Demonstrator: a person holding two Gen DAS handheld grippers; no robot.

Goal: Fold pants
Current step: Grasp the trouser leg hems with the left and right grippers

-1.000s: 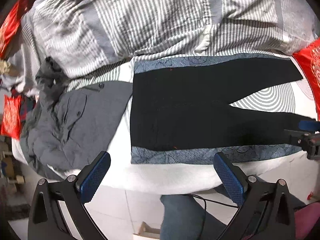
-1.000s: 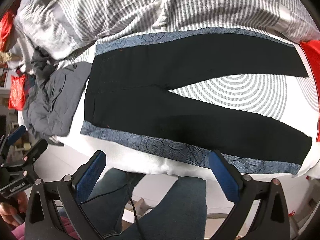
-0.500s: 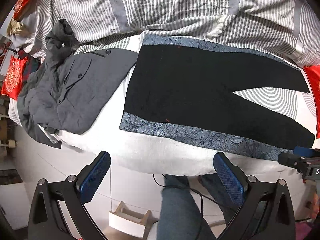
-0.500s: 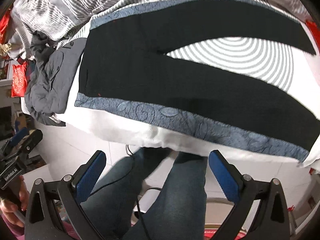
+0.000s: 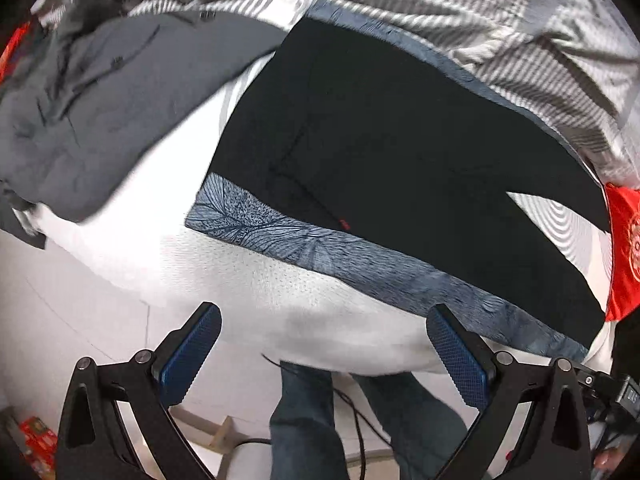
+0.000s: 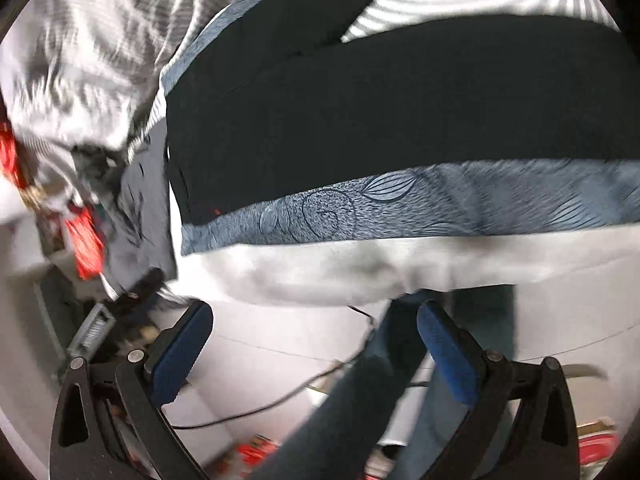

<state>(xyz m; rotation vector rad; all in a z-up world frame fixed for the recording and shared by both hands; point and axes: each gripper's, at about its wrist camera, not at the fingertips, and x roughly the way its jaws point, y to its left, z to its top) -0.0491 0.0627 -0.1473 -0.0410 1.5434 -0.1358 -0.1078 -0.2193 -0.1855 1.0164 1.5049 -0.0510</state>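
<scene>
Black pants (image 5: 400, 132) lie flat on the bed, waistband to the left, the two legs spreading apart to the right. They rest on a blue patterned cloth (image 5: 304, 240) whose near strip shows along the bed edge. My left gripper (image 5: 324, 356) hangs open below the bed edge, near the waistband corner, holding nothing. In the right wrist view the same pants (image 6: 380, 104) fill the upper frame above the blue cloth (image 6: 440, 204). My right gripper (image 6: 312, 344) is open and empty, off the bed edge over the floor.
A grey shirt (image 5: 92, 112) lies crumpled left of the pants. A striped duvet (image 5: 460, 4) is bunched behind them. A red cushion (image 5: 626, 248) sits at the right. The person's jeans-clad legs (image 5: 320, 424) and a black cable (image 6: 280, 392) are below the white mattress edge (image 5: 280, 304).
Both grippers have dropped lower and come closer to the near bed edge; the pants look larger. The right view has swung left and blurred. The pants have not moved.
</scene>
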